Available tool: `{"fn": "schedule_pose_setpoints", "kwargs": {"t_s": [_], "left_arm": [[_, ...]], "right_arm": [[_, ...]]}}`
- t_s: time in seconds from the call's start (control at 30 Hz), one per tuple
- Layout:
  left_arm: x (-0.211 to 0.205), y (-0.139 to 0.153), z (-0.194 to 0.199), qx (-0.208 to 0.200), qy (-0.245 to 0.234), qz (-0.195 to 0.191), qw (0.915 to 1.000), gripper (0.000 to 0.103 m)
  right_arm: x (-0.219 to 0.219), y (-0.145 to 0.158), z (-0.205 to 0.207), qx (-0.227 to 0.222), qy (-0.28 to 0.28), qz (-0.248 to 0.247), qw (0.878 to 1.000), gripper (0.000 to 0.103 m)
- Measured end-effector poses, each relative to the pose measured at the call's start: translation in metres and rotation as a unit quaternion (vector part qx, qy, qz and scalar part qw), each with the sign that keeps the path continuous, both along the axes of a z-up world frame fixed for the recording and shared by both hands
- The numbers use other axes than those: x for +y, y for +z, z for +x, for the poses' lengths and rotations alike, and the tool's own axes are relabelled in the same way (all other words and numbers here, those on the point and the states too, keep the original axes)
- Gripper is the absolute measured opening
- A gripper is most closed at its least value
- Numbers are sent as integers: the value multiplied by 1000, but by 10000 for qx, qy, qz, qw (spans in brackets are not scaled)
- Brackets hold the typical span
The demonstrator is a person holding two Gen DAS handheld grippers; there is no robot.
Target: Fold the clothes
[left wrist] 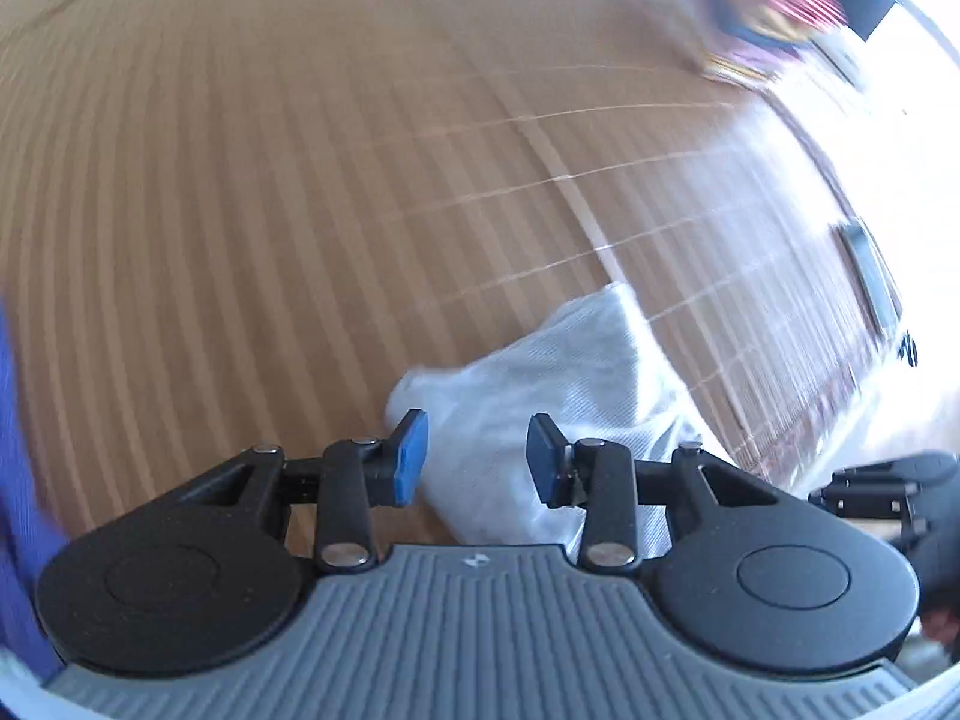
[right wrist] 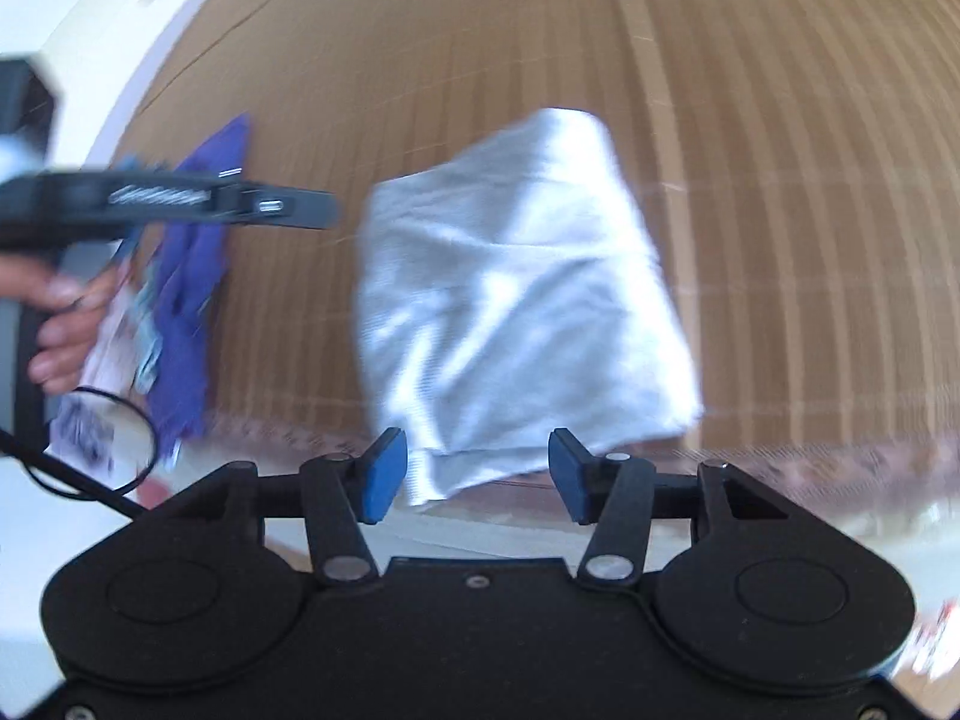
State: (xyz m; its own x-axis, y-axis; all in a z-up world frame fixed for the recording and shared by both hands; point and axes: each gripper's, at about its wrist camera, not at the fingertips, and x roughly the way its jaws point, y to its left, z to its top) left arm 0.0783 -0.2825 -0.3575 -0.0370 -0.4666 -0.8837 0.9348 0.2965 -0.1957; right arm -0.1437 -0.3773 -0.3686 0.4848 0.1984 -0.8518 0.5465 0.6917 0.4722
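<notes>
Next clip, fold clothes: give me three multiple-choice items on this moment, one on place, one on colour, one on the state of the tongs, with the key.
1. Where does the folded garment lie?
A. on the striped mat
B. hanging from a rack
C. inside a basket

2. What colour is the folded garment?
A. red
B. pale grey-white
C. black

3. How are the right tongs?
A. shut on the garment
B. shut on nothing
C. open

Key: 1 A, it rests flat on the brown striped mat. 2 B, the cloth is pale grey-white in both views. 3 C, a wide gap shows between the blue pads, nothing gripped; the left tongs are open as well.
</notes>
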Motion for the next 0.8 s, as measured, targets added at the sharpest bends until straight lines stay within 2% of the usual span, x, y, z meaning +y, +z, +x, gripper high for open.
{"fn": "schedule_pose_setpoints", "kwargs": {"t_s": [0.1,0.2,0.27,0.43,0.47,0.53,0.57,0.6,0.7,0.8], "left_arm": [[-37,-1,-8,61,-740,-129,9972,42],[-72,-10,-13,152,-1252,-146,9919,42],[-87,-17,-20,58,-1511,-39,9885,42],[-105,-37,-34,-161,-2143,396,9758,39],[-104,-40,-35,-237,-2186,439,9745,27],[-99,-43,-35,-332,-2163,501,9745,15],[-100,-44,-33,-333,-2112,540,9754,13],[-100,-46,-32,-386,-2073,560,9759,12],[-102,-50,-28,-561,-1973,612,9768,10],[-107,-54,-20,-377,-1805,636,9808,10]], "right_arm": [[-29,-14,-33,-14,-1304,539,9900,54],[-52,-25,-62,-260,-2463,1156,9619,54],[-63,-35,-72,-308,-2838,1442,9475,53],[-60,-57,-69,-219,-3224,1719,9306,39],[-60,-61,-68,-194,-3294,1788,9269,35],[-60,-65,-67,-149,-3382,1922,9211,23],[-55,-63,-71,-143,-3390,1980,9196,13],[-55,-63,-73,-164,-3389,1985,9195,7],[-58,-57,-75,-188,-3306,1767,9269,5],[-60,-51,-79,-17,-3186,1568,9348,4]]}}
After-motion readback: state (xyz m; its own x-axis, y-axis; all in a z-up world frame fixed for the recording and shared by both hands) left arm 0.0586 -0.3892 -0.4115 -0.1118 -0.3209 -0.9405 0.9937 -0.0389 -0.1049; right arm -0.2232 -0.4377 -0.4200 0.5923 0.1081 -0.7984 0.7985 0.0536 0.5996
